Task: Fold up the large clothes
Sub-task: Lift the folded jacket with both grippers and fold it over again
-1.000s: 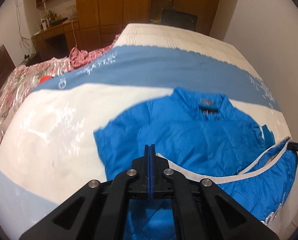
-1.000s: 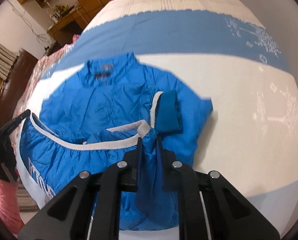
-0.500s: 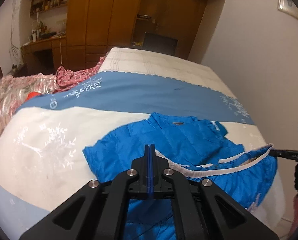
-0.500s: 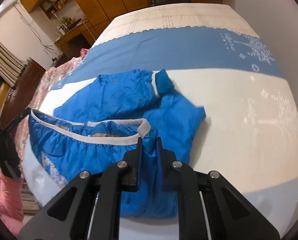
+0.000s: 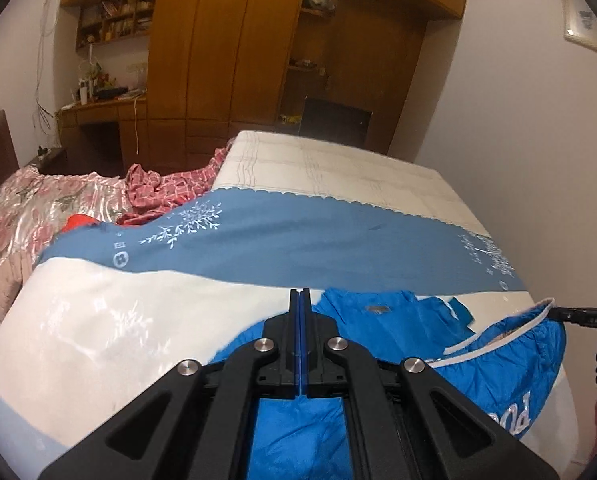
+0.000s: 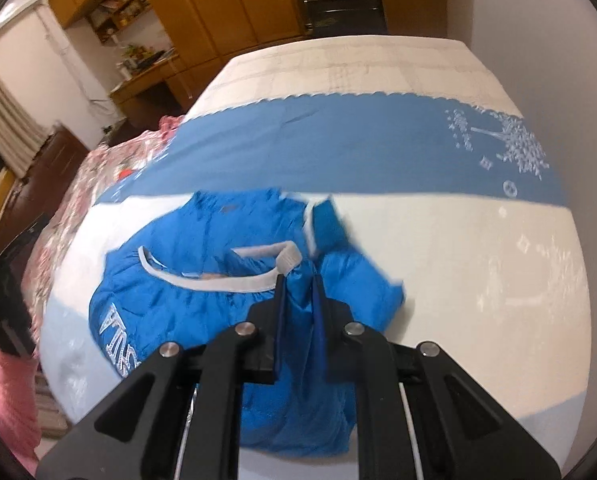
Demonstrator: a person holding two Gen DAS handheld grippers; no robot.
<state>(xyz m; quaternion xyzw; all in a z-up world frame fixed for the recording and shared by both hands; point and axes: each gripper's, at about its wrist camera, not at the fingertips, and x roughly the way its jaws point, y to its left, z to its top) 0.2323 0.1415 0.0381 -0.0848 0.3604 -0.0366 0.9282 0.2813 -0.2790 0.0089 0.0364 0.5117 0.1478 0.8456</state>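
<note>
Left gripper: jaws pressed together, thin fold of the blue jacket pinched between the pads. Right gripper: jaws narrow, clamped on a bunch of the jacket just below its white-trimmed hem. Both corners raised; remainder of jacket on the white-and-blue bedspread. Pink sleeve at 1 edge.

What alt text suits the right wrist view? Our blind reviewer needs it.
The right gripper pinches the white-trimmed hem of a bright blue jacket, lifting it above a white-and-blue bedspread. Wooden wardrobes stand behind.
</note>
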